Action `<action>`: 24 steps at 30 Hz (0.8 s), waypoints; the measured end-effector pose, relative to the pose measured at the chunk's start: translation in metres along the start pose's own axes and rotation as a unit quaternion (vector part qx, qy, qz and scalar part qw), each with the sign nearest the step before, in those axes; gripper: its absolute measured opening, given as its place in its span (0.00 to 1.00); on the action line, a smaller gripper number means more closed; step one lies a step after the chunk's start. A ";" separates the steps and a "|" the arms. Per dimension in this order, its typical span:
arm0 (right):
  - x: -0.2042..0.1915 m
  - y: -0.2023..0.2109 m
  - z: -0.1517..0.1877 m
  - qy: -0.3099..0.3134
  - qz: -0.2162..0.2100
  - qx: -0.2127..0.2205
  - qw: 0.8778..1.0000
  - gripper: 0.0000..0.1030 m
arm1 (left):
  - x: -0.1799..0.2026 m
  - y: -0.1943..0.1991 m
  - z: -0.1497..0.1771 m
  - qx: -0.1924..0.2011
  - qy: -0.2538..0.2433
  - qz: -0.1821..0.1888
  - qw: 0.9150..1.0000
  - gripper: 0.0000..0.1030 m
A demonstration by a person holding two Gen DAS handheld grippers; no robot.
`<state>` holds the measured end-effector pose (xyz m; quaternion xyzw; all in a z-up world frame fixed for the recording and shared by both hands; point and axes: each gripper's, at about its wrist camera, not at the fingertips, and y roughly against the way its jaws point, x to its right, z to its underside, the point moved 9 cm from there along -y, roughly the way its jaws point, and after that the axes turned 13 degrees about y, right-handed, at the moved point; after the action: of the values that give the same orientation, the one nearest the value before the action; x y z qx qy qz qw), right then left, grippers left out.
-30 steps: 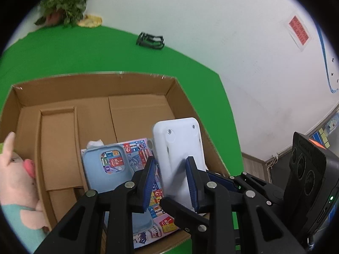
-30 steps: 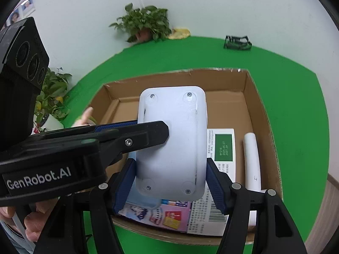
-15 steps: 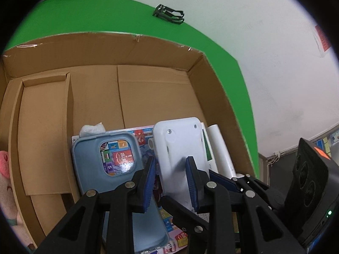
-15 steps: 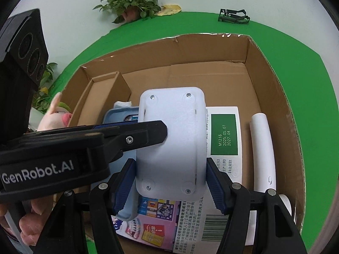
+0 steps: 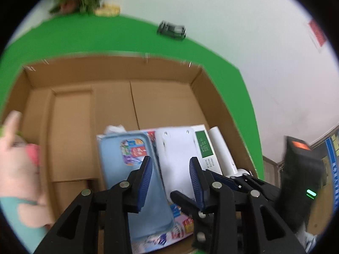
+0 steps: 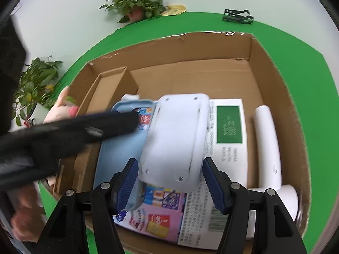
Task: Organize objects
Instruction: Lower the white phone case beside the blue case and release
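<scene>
Both grippers hover spread over the cardboard box [image 6: 273, 67]: left gripper [image 5: 170, 182] empty, right gripper [image 6: 169, 182] straddling one white device [image 6: 175, 139], contact unclear; one blue case [image 6: 118, 148] lies alongside.

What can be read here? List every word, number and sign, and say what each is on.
Nothing can be quoted; every text is blurred or too small.
Green panel on the white package: pale characters, blurred.
Small print and barcode on the same package: too small.
Colourful sheet: logos, unreadable.
Red sign on the wall: blurred.
</scene>
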<state>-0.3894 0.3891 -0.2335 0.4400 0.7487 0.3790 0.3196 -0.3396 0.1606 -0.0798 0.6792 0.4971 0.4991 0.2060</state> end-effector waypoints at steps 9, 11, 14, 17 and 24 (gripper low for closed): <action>0.009 0.054 0.002 0.040 0.094 0.089 0.991 1.00 | -0.023 0.124 0.001 0.220 -0.061 -0.101 0.968 0.83; 0.005 0.072 0.008 0.045 0.099 0.116 0.987 1.00 | -0.025 0.150 0.007 0.281 -0.088 -0.145 0.945 0.84; -0.006 0.102 0.018 0.043 0.098 0.179 0.978 1.00 | -0.027 0.169 0.023 0.337 -0.113 -0.202 0.912 0.88; -0.017 0.135 0.031 0.050 0.131 0.257 0.956 1.00 | -0.038 0.163 0.041 0.333 -0.086 -0.217 0.914 0.89; -0.040 0.123 0.062 0.088 0.147 0.272 0.947 1.00 | -0.066 0.107 0.084 0.300 -0.042 -0.213 0.929 0.89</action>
<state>-0.2710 0.4113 -0.1547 0.5799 0.7758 0.2411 0.0616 -0.2159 0.0750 -0.0629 0.6080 0.7475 0.2418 0.1146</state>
